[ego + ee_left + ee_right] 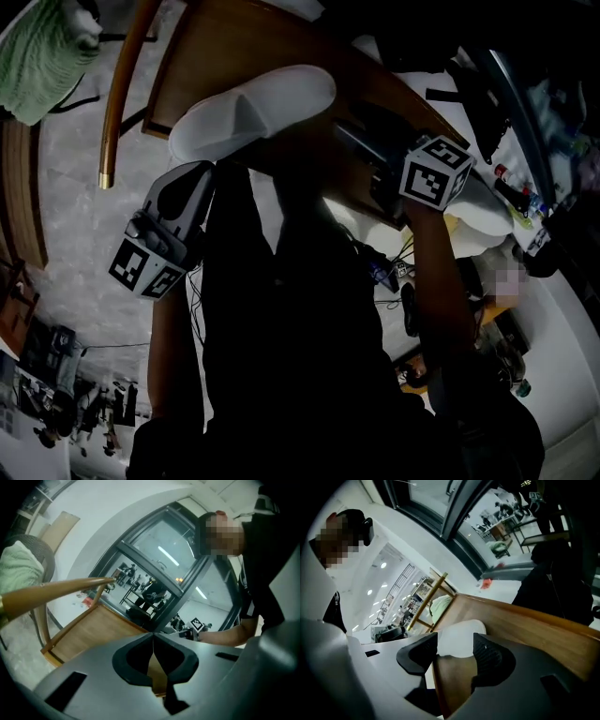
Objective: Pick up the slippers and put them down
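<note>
Dim, underexposed centre; bright windows; strong fisheye edge distortion.

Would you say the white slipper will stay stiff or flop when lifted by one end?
The white slipper looks soft and cloth-like, so it may sag if pinched at one end. Thin and hollow, it is likely light. Lying flat on the wooden surface, it should slide, not roll.

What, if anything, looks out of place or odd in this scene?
One white slipper lies on the raised wooden surface, not on the floor, which is odd for footwear. Only this one slipper shows; no second one is in view. Nothing looks spilled or damaged.
</note>
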{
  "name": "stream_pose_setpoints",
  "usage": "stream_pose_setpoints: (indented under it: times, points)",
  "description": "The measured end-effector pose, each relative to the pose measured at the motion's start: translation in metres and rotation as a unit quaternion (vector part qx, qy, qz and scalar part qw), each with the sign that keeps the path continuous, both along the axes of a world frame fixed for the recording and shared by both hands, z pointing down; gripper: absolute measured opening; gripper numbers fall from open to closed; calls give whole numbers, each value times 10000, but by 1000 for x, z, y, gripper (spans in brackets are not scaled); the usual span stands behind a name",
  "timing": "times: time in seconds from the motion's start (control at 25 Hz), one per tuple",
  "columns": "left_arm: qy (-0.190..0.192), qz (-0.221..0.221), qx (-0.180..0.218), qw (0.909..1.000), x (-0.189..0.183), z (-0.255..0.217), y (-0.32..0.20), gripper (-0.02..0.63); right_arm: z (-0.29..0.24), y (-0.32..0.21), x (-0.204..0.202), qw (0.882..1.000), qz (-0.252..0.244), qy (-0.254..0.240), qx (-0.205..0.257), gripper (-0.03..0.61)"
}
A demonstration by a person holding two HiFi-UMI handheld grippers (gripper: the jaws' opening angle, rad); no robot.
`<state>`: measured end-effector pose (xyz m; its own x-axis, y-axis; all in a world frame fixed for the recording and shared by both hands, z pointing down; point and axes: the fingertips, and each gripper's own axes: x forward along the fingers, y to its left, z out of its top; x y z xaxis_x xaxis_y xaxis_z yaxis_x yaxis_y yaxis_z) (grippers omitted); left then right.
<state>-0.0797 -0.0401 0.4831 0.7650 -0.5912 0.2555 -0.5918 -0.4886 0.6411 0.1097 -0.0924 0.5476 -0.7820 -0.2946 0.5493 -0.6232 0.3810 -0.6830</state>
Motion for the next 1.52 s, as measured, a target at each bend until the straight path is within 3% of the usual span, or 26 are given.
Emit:
stream_pose_setpoints:
  times: [0.12, 0.28, 0.6, 1.04, 1.4, 1.48, 1.52]
  points:
    - [119, 135, -88, 9998, 14, 16, 1, 12, 23, -8, 7, 9997, 123, -4, -216, 209]
    - [414, 172, -65, 9990, 30, 18, -3, 12, 35, -23, 7, 9977, 349, -375, -439, 209]
    - [510, 398, 258, 9976, 52, 20, -6, 12, 46, -26, 6, 9979, -300, 134, -559, 207]
    - [451, 481, 277, 9974, 55, 23, -7, 12, 48, -30, -4, 9968, -383, -78, -704, 207]
    - [489, 466, 231, 9975, 52, 33, -6, 12, 57, -24, -16, 9896, -576, -224, -1296, 206]
    - [499, 444, 215, 9975, 51, 36, -5, 12, 63, -22, -15, 9887, -655, -140, -1342, 160]
    - [503, 438, 218, 9975, 51, 37, -5, 12, 65, -19, -13, 9882, -709, -88, -1356, 91]
